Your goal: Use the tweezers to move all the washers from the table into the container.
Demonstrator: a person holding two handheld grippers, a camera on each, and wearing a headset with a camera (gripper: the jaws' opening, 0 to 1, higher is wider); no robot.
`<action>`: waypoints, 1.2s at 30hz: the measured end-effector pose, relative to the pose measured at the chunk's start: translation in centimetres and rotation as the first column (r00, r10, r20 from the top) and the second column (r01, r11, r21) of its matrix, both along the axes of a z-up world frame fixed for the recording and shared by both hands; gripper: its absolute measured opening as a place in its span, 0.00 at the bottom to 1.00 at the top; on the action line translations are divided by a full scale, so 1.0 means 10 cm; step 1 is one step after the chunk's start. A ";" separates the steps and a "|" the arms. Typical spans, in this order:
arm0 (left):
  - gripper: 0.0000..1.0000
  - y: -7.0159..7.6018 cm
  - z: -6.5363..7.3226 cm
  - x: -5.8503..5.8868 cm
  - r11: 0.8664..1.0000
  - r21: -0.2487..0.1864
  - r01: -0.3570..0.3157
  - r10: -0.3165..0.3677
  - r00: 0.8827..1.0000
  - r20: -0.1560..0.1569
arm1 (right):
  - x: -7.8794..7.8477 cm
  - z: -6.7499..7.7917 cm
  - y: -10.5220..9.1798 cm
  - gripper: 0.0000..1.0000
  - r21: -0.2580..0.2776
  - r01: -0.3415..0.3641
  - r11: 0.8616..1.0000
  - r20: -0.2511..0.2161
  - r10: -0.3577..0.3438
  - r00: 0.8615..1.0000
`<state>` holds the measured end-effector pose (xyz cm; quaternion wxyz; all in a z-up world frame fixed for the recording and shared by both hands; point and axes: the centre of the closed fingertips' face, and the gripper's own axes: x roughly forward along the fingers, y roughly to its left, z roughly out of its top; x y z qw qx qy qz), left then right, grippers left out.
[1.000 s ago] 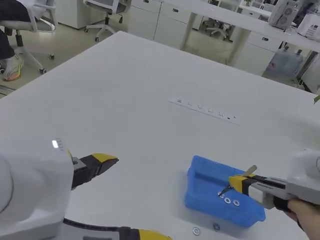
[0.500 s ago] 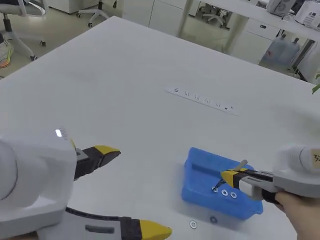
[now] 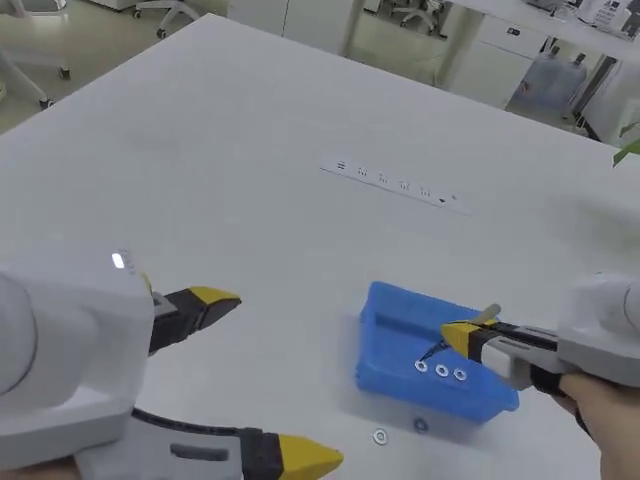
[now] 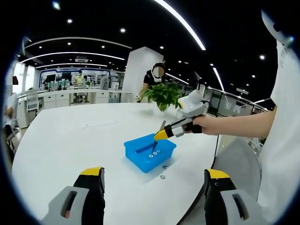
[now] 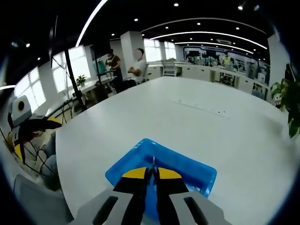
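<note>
Three washers (image 3: 440,371) lie in the blue box (image 3: 395,305), two washers (image 3: 380,437) wait on the table (image 3: 250,200), the right hand-held gripper (image 3: 455,335) pinches the tweezers (image 3: 432,352), and the left hand-held gripper (image 3: 278,380) is open.

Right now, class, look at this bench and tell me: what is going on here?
A person works two hand-held grippers. The right gripper is shut on the tweezers, whose tips hang over the blue container, where three washers lie. Two more washers lie on the table beside the container's near wall. The left gripper is open and holds nothing, off to the side.
</note>
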<state>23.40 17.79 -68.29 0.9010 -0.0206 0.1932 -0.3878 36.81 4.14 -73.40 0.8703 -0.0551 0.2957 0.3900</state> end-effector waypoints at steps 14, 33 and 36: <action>0.89 -0.19 -0.01 -0.01 0.999 -0.009 0.046 -0.047 0.999 -0.006 | -0.63 0.21 0.12 0.03 0.085 -0.171 0.982 0.042 0.168 0.985; 0.89 -0.19 -0.01 -0.01 0.999 -0.005 0.052 -0.052 0.999 -0.015 | -0.61 -0.39 -0.06 0.03 -0.044 -0.087 0.995 -0.074 0.084 0.994; 0.89 -0.21 0.02 -0.03 0.998 -0.013 0.060 -0.060 0.998 -0.021 | -0.63 -0.39 -0.06 0.03 -0.068 -0.099 0.993 -0.063 0.095 0.994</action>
